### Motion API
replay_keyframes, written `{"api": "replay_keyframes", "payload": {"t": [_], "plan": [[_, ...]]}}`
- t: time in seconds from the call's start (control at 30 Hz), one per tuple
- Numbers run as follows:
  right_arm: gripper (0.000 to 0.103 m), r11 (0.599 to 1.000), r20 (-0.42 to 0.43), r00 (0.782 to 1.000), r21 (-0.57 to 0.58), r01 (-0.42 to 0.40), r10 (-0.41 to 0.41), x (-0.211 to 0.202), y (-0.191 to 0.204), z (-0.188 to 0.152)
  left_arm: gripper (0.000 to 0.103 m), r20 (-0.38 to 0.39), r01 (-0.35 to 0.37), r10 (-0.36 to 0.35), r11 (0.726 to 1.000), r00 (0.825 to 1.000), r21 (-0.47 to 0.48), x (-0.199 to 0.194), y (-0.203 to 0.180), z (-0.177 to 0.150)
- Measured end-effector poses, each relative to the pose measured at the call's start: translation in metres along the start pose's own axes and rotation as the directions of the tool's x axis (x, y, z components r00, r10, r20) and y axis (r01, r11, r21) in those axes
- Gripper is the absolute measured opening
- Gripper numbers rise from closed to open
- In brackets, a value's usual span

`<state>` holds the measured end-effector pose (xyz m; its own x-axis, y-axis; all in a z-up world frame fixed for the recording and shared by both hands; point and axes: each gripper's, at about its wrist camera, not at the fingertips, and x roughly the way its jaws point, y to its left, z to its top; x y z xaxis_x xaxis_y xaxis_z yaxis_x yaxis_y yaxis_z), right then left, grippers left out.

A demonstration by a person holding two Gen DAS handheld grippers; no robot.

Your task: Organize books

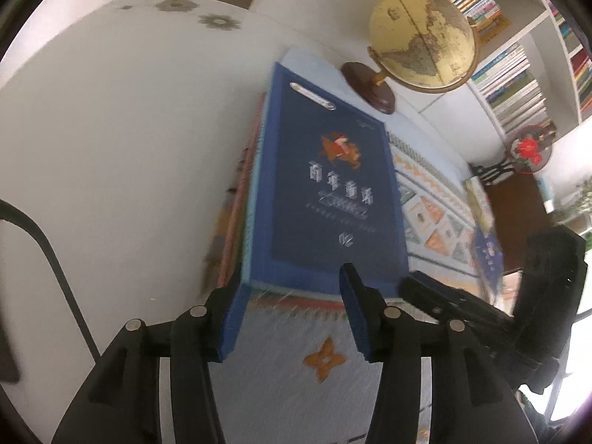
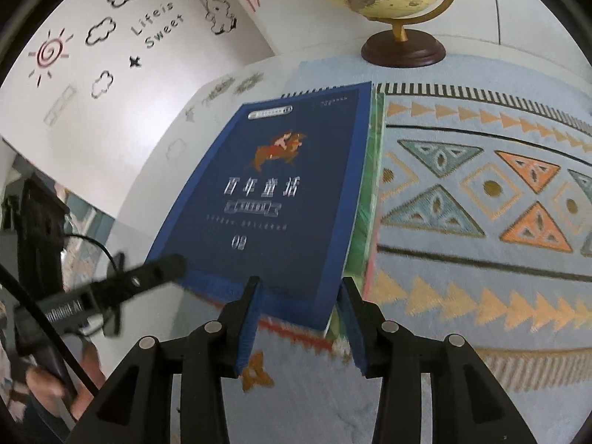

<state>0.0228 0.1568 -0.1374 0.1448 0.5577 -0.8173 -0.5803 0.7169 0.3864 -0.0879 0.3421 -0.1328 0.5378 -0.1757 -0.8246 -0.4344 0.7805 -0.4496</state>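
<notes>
I judge this to be well into the tidying: a dark blue paperback book with white Chinese lettering and an orange horse-and-rider picture (image 2: 273, 199) lies face up on top of a small stack, with a green-edged book (image 2: 364, 222) showing under its right side and reddish and light blue book edges (image 1: 242, 199) showing on the other side in the left wrist view. The stack sits on a pale blue woven cloth with orange and teal triangle patterns (image 2: 481, 199) that covers the surface, not far from a cream globe on a dark wooden base (image 2: 403, 50). My left hand-held gripper (image 1: 292, 288) has its blue-padded fingers spread apart at the stack's near left corner, one pad against the corner and the other over the cover edge, clasping nothing. My right hand-held gripper (image 2: 299, 296) is likewise spread wide at the near right corner, with the book's edge between its pads but no squeeze on it. So the gathering looks mostly done, while the squaring is not: the lower books stick out unevenly past the blue cover. In the left view one more blue book (image 1: 488, 251) lies loose farther right on the cloth, so I reckon it is yet to be collected. The white shelves full of upright books (image 1: 510, 85) behind may be the final place, though I cannot tell that.
</notes>
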Motion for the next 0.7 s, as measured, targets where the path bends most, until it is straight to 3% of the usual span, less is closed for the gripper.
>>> {"api": "replay_keyframes", "payload": {"t": [0.1,0.27,0.4,0.53,0.63,0.7], "plan": [[0.041,1.0,-0.001,1.0,-0.009,0.023,-0.023,-0.015,-0.004,-0.019,0.047,-0.003,-0.044,0.044,0.999,0.999,0.019,-0.009,-0.001,-0.016],[0.041,0.999,0.005,0.999,0.014,0.043,-0.043,-0.05,-0.017,-0.062,0.047,-0.028,-0.05,0.052,0.996,0.998,0.071,-0.02,-0.025,-0.052],[0.042,0.995,0.047,0.994,0.009,0.101,-0.101,-0.093,-0.027,-0.102,0.047,-0.044,-0.037,0.045,0.986,0.998,0.161,-0.021,-0.073,-0.085],[0.042,0.99,0.117,0.984,0.05,0.128,-0.133,-0.15,-0.047,-0.138,0.048,-0.08,0.019,0.003,0.961,0.997,0.276,-0.025,-0.148,-0.117],[0.045,0.983,0.179,0.968,0.089,0.159,-0.173,-0.2,-0.065,-0.166,0.056,-0.087,0.089,-0.061,0.928,0.994,0.361,-0.038,-0.205,-0.148],[0.053,0.976,0.225,0.954,0.129,0.174,-0.2,-0.235,-0.077,-0.186,0.076,-0.052,0.121,-0.109,0.901,0.993,0.417,-0.053,-0.244,-0.168]]}}
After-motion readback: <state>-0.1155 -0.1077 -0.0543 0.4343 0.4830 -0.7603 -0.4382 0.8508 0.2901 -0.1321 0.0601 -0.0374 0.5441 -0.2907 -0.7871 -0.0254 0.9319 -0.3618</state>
